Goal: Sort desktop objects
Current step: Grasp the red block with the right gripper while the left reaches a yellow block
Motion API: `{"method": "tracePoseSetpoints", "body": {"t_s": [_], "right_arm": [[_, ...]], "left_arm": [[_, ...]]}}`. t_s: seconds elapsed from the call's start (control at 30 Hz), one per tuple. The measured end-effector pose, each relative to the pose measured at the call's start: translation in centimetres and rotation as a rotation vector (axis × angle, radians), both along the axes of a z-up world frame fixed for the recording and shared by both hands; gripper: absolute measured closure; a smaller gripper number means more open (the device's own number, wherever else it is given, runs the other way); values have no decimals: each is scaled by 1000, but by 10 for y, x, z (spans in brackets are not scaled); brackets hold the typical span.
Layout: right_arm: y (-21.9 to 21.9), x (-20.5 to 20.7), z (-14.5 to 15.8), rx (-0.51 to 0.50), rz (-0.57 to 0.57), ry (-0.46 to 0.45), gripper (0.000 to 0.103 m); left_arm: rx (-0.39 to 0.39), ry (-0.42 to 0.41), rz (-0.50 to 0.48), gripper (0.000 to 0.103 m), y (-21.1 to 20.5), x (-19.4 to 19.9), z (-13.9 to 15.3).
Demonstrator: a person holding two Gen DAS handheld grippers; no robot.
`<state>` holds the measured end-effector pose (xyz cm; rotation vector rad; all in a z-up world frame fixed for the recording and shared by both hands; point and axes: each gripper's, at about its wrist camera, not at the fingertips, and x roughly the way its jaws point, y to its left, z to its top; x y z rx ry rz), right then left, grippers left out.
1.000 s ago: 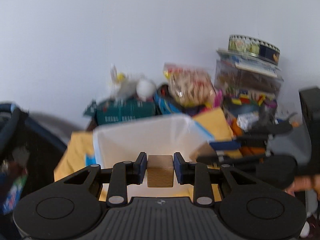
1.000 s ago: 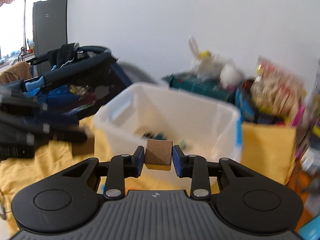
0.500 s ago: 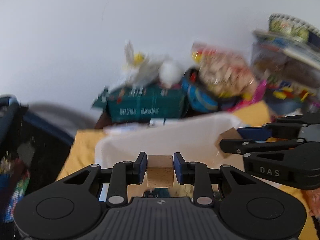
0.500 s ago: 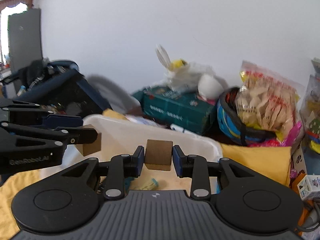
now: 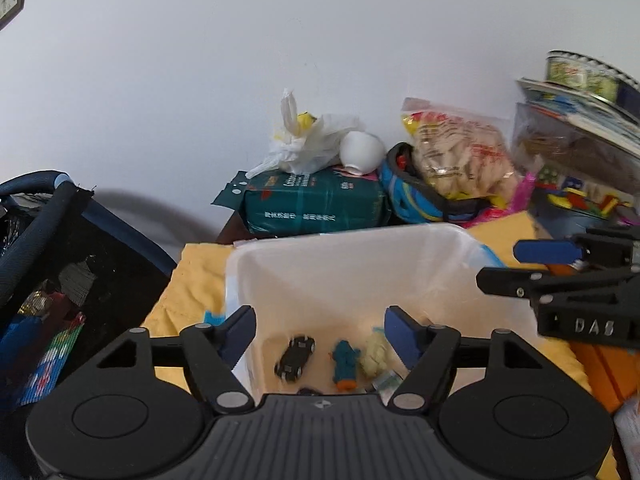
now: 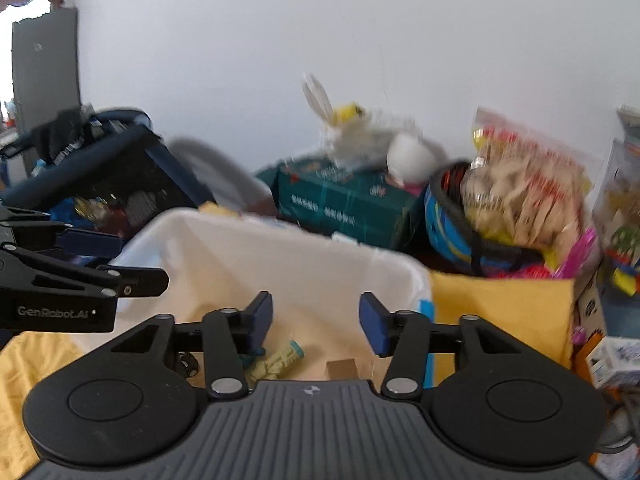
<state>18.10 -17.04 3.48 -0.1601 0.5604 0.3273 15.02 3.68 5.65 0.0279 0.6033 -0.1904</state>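
Drop step: left claw (image 5: 320, 330) and right claw (image 6: 316, 322) both opening over bin (image 5: 360, 248), nothing between pads. Block (image 6: 341, 368) lies inside bin beside toys. Next: lift clear, fetch more from table.

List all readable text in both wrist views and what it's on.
"DAS": side of the right tool, seen from the left wrist view.
"GenRobot.AI": side of the left tool, seen from the right wrist view.
Green package: white print on its front and top, too small to read.
Snack bag: red print, blurred, unreadable.
Small white box: markings too blurred to read.
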Motion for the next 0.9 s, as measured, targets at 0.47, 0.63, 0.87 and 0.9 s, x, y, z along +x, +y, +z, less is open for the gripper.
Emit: {"method": "tracePoseSetpoints", "body": {"t_s": [0.47, 0.63, 0.87, 0.9], "right_arm": [[0, -128, -64, -135, 250, 105, 57], [21, -169, -95, -316, 349, 83, 58], [41, -172, -120, -446, 368, 61, 72], [43, -170, -121, -456, 361, 53, 74]], "left_arm": [[20, 340, -183, 28, -15, -142, -110], [3, 361, -152, 28, -7, -154, -117], [-15, 339, -128, 28, -1, -150, -114], [-12, 335, -127, 28, 0, -148, -113]]}}
